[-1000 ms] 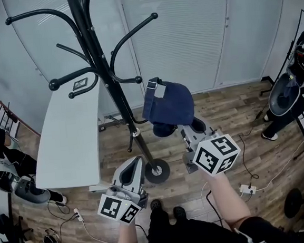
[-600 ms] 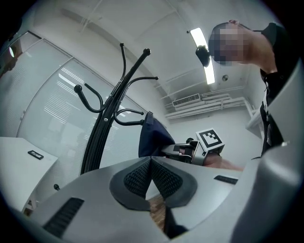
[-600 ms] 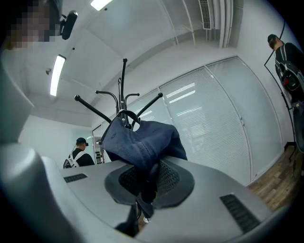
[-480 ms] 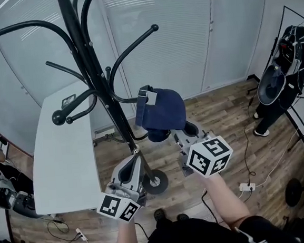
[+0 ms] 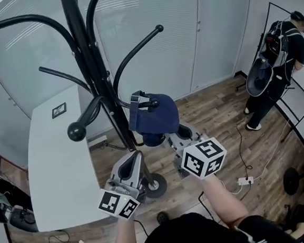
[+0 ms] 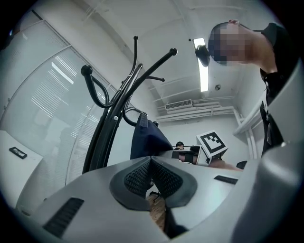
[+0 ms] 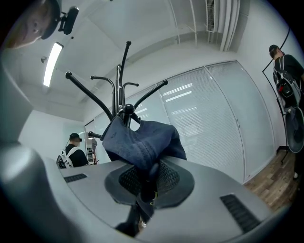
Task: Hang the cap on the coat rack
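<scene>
The navy cap [image 5: 156,118] hangs up in front of the black coat rack [image 5: 90,71]. Its back strap sits at the ball tip of a lower hook [image 5: 153,103]. My right gripper [image 5: 178,136] is just below and to the right, shut on the cap's lower edge. In the right gripper view the cap [image 7: 142,137] bunches between the pads, with the hook ball [image 7: 127,109] right above it. My left gripper [image 5: 135,158] is lower left of the cap, near the rack's pole, shut and holding nothing. In the left gripper view the cap [image 6: 145,140] hangs beyond the closed pads [image 6: 142,178].
A white table [image 5: 55,169] stands left of the rack. The rack's round base [image 5: 155,185] rests on the wood floor below my grippers. A person with a backpack [image 5: 276,54] stands at the far right. A power strip and cables [image 5: 245,180] lie on the floor.
My right gripper has carried the cap left and up toward the rack. The lower hook's ball tip now sits at the cap's back strap. The left gripper has kept its place.
</scene>
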{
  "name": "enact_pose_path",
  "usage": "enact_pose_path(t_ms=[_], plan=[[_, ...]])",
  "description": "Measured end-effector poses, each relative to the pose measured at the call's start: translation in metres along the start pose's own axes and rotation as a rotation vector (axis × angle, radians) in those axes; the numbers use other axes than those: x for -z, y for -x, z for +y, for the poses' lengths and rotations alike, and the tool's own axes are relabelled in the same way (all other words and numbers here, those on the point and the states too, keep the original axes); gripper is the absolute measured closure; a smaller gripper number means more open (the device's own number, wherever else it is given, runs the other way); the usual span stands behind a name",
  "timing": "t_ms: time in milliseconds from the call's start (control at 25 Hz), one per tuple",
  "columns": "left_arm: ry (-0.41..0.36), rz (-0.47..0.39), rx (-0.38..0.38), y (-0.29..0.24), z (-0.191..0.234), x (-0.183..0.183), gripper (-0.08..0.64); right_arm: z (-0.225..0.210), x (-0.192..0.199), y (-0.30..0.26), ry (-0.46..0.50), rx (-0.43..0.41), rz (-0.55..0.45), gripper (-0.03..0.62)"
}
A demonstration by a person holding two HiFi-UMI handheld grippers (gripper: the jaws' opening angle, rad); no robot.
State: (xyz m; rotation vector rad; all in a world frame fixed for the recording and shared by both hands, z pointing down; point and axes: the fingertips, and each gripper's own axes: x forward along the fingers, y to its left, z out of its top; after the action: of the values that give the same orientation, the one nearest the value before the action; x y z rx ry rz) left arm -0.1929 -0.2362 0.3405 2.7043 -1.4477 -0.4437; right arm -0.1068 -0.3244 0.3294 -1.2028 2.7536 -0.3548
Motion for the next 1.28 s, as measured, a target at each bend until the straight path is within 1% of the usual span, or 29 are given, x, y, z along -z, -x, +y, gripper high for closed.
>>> enact_pose_path(t_ms=[240,360,800,1080,1280], plan=[[-0.001,0.011,0.033,-0.002,0.0,-0.009,0.546,0.003,-0.003,-0.001,-0.006,0.025,-0.002,0.552],[0.001,0.014,0.042,-0.001,0.005,-0.008,0.546,0.006,0.002,-0.001,-0.001,0.032,0.005,0.551],[0.025,0.033,0.031,0.019,0.015,-0.001,0.546,0.006,0.026,0.001,-0.009,0.065,0.054,0.551],[0.03,0.035,0.039,0.018,0.016,-0.001,0.546,0.005,0.031,0.002,0.026,0.073,0.076,0.551],[0.033,0.04,0.043,0.02,0.017,0.002,0.546,0.004,0.036,0.0,0.029,0.077,0.088,0.546]])
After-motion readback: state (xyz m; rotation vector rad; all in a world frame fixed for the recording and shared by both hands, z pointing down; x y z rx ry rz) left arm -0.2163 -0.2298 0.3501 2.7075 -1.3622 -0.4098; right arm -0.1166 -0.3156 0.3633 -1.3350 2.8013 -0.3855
